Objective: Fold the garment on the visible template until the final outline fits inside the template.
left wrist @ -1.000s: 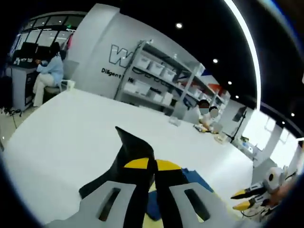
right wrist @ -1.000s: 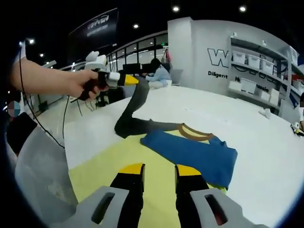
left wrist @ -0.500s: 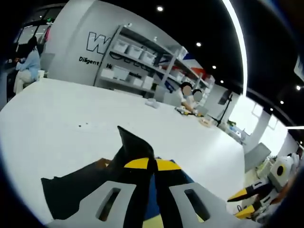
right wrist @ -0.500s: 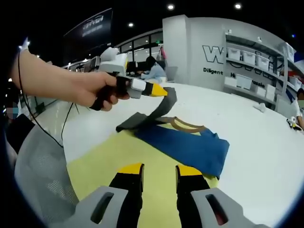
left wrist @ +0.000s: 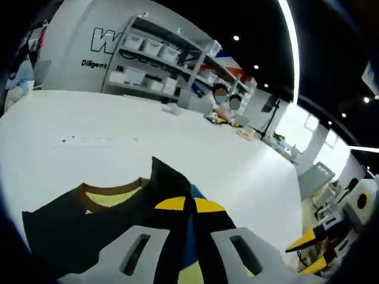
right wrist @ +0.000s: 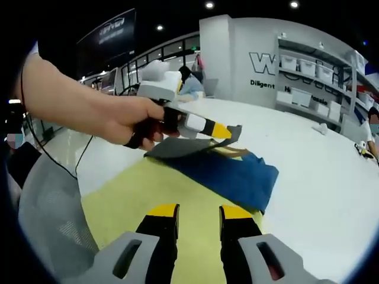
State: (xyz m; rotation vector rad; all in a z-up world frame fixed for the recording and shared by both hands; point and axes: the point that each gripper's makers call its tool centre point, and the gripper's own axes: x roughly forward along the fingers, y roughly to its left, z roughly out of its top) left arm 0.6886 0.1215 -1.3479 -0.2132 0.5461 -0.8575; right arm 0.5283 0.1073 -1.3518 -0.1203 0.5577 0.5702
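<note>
One garment lies on the long white table (right wrist: 331, 177): a T-shirt with a blue body (right wrist: 228, 174), a dark grey sleeve and shoulder part (left wrist: 89, 228) and a brown ribbed collar band (left wrist: 112, 190). It rests partly on one flat pale yellow template sheet (right wrist: 136, 201), which spreads over the near side of the table in the right gripper view; the blue part lies across the sheet's far edge, with its far corner hanging over onto bare white tabletop.

Two grippers are in use. The left gripper (right wrist: 228, 131), with yellow-tipped black jaws, is held in a person's hand (right wrist: 127, 121) and has its jaws pressed together on a fold of the dark grey cloth, lifting that fold above the blue body. In the left gripper view the same pinch shows from behind: a dark point of cloth sticks up between the closed yellow tips (left wrist: 190, 205), and the grey part with its collar band spreads out to the left.

The right gripper (right wrist: 199, 212) hovers over the yellow sheet, its two jaws parted with a clear gap and nothing between them.

A grey mesh chair back (right wrist: 50, 219) stands at the left of the right gripper view. White shelving with storage bins (left wrist: 160, 56) lines the far wall.
</note>
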